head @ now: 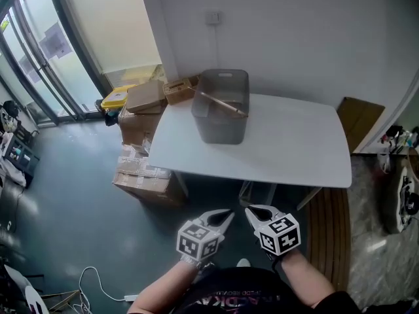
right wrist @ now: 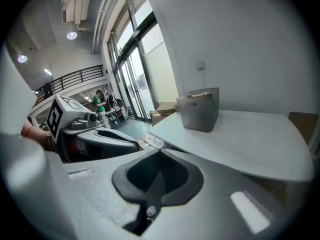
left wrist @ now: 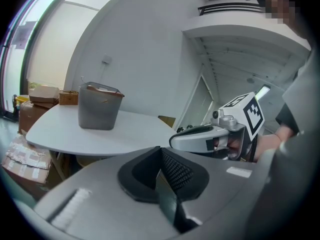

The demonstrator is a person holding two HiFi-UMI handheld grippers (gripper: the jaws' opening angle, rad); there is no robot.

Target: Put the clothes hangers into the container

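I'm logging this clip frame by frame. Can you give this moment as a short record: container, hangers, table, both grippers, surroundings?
container: grey bin, upright on the table's far left part
hanger: wooden hanger lying aslant inside the container, one end at its rim
table: white top
left gripper: jaws together, nothing between them, short of the table's near edge
right gripper: jaws together, nothing between them, beside the left gripper
surroundings: cardboard boxes on the floor left of the table
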